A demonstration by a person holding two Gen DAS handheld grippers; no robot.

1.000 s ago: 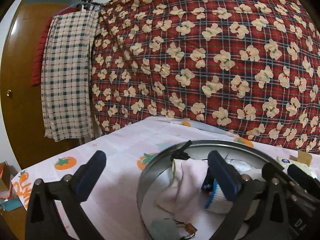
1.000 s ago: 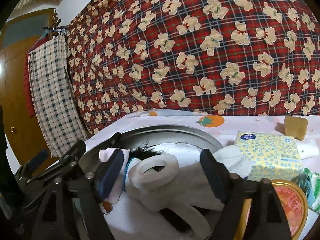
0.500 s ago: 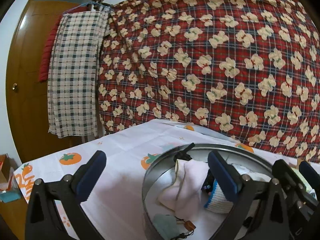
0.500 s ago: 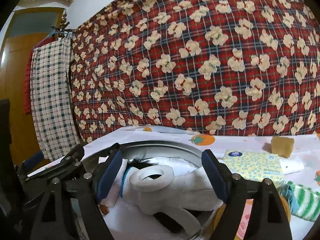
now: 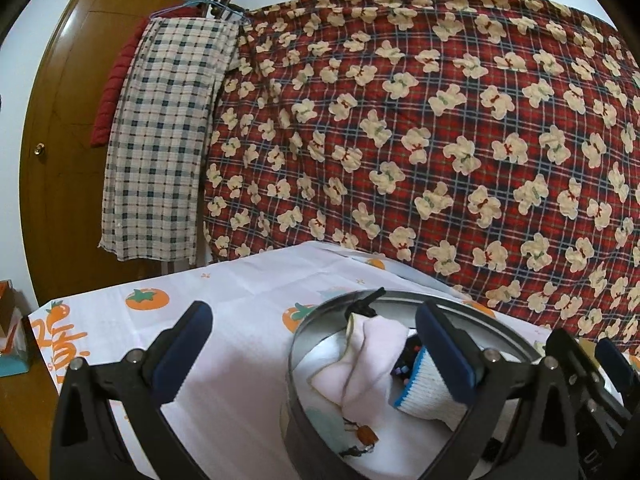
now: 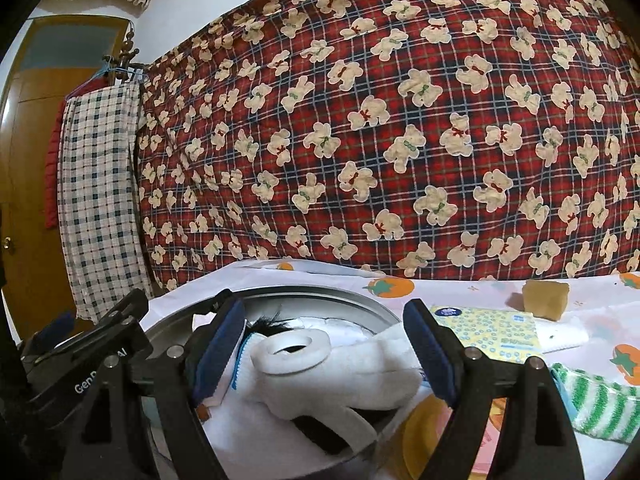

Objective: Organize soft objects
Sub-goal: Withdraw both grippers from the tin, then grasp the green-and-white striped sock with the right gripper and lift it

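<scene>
Both jaws gape over a round tin (image 5: pixel 298 344) on a fruit-print tablecloth (image 5: pixel 240 284) (bear quilt (image 6: pixel 400 140) behind); a white slipper (image 6: pixel 332 372) lies inside, long axis left-right, overhanging the rim.

A smooth, dully shining metal basin (image 5: pixel 298 344) holds soft pink cloth (image 5: pixel 372 356) and a ribbed knit sock (image 5: pixel 428 388); the wooden door (image 5: pixel 60 152) looks glossy.
</scene>
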